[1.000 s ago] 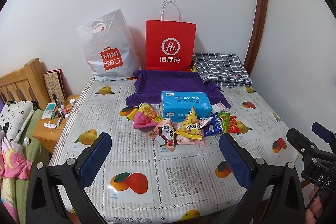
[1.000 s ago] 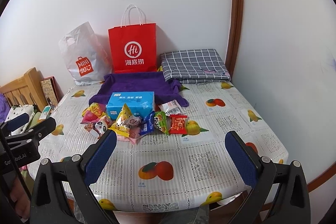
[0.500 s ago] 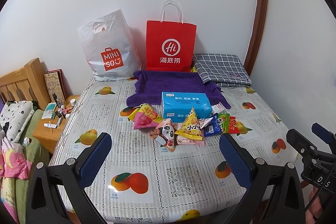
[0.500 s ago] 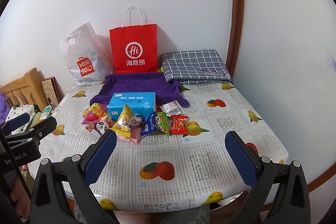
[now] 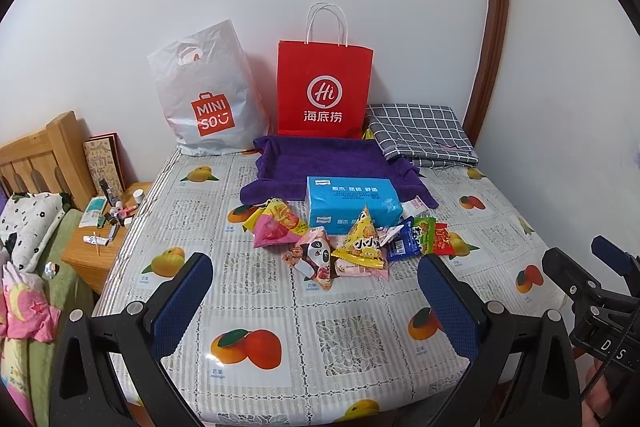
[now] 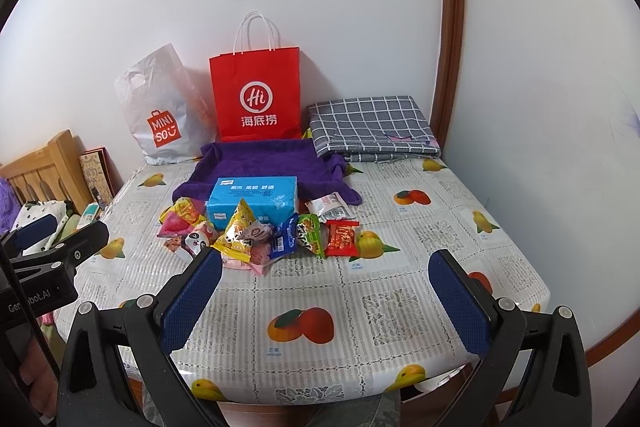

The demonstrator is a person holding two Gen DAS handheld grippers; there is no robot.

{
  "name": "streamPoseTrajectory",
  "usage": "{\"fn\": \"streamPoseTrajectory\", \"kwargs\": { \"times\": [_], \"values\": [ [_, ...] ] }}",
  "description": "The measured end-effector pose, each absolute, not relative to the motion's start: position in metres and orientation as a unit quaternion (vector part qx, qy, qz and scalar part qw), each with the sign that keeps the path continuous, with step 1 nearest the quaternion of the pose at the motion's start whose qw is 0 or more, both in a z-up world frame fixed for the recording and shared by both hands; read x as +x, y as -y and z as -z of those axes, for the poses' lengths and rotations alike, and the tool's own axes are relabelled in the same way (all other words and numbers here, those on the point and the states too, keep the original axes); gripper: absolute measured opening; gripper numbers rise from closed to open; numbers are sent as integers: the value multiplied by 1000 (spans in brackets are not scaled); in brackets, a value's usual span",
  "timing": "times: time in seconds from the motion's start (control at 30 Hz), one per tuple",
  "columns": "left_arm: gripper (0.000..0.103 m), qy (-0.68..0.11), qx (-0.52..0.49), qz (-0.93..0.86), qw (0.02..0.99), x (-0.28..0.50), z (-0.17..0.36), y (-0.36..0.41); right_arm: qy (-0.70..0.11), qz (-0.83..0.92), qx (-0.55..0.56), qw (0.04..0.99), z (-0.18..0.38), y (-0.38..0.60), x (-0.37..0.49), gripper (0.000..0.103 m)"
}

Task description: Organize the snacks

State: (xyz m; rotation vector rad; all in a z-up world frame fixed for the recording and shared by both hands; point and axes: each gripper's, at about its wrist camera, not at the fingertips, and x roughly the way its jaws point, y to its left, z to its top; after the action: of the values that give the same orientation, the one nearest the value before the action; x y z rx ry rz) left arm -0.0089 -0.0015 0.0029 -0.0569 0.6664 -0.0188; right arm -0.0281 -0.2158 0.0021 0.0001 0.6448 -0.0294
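Closest to me, the left gripper point(image 5: 316, 297) hangs over the near edge of the table point(image 5: 348, 339) with its blue-padded jaws spread wide and nothing between them. The right gripper point(image 6: 326, 293) is held just beside it, equally wide and empty, above the fruit-print tablecloth.

Ahead of both grippers, well apart from the pads, the snacks lie in a loose heap at mid-table. A panda packet point(image 5: 314, 259) sits nearest the left gripper, touching a yellow triangular packet point(image 5: 362, 241) that stands point up. Off to the left of those is a pink-and-yellow bag point(image 5: 274, 223). Further right, more in line with the right gripper, come a blue packet point(image 6: 285, 235), a green packet point(image 6: 310, 234) and a red packet point(image 6: 340, 238), side by side, with a silver pouch point(image 6: 330, 206) just behind them.

Beyond the heap rests a blue tissue box point(image 5: 352, 203), its back edge on a purple towel point(image 5: 320, 163). Farthest off, against the wall, stand a white Miniso bag point(image 5: 208, 95) and a red paper bag point(image 5: 324, 91), with a folded checked cloth point(image 6: 370, 127) to their right.
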Motion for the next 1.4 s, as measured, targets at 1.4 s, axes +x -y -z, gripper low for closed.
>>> {"fn": "streamPoseTrajectory", "kwargs": {
  "times": [1.4],
  "values": [
    [102,-354,-25,-5,935,36,28,-6,-335,1,19,942,32,232,2,102]
  ]
}}
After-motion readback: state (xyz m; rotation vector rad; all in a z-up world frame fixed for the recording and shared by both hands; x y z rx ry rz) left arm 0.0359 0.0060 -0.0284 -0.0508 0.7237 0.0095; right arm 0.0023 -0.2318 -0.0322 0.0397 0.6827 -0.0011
